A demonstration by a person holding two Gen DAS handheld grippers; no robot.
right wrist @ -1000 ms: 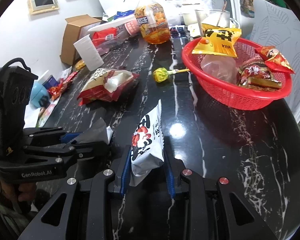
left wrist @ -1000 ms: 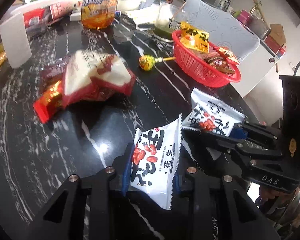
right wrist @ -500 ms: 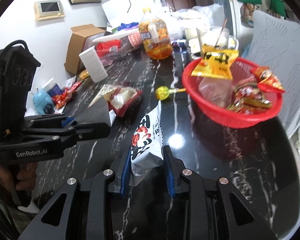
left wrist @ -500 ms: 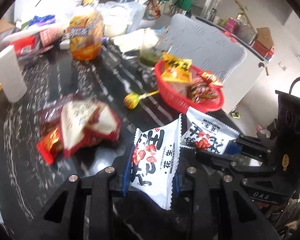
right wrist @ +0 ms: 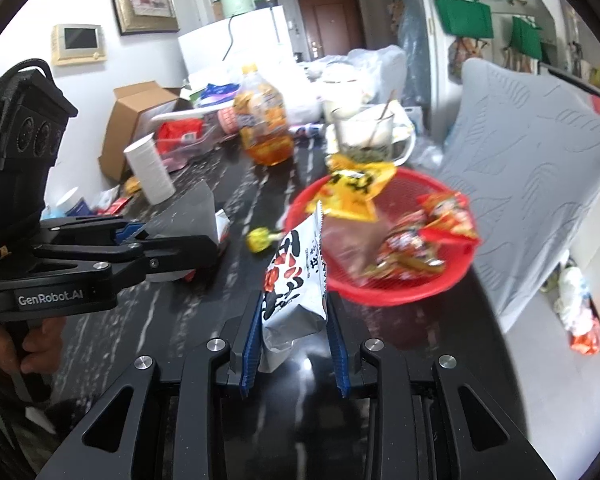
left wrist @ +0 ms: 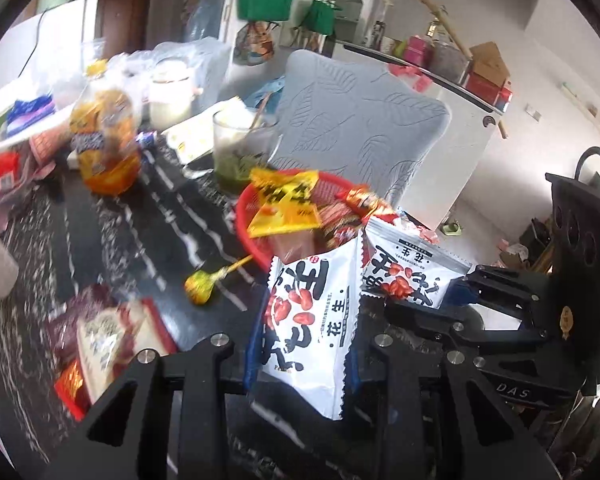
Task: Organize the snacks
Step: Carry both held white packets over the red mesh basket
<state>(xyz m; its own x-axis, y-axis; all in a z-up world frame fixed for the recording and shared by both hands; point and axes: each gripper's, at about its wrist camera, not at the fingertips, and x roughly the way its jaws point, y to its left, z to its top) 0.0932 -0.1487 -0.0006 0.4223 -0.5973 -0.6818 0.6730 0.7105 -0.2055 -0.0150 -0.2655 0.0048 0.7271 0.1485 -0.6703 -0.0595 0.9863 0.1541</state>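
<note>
Jaws of left gripper (left wrist: 300, 336) and right gripper (right wrist: 294, 320) each clamping a peanut packet (left wrist: 306, 320); floor litter (right wrist: 580, 320) only in right view.

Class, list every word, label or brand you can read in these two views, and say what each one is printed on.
"GenRobot.AI": side of the left hand-held gripper.
"DAS": side of the right hand-held gripper.
"花生": white peanut packet clamped in the left hand-held gripper.
Yellow packet in the red basket, orange drink bottle label, right gripper's peanut packet: too blurred to read.

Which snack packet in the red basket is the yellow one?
The yellow packet with black characters, at the red basket's far rim; the others are red or orange.
</note>
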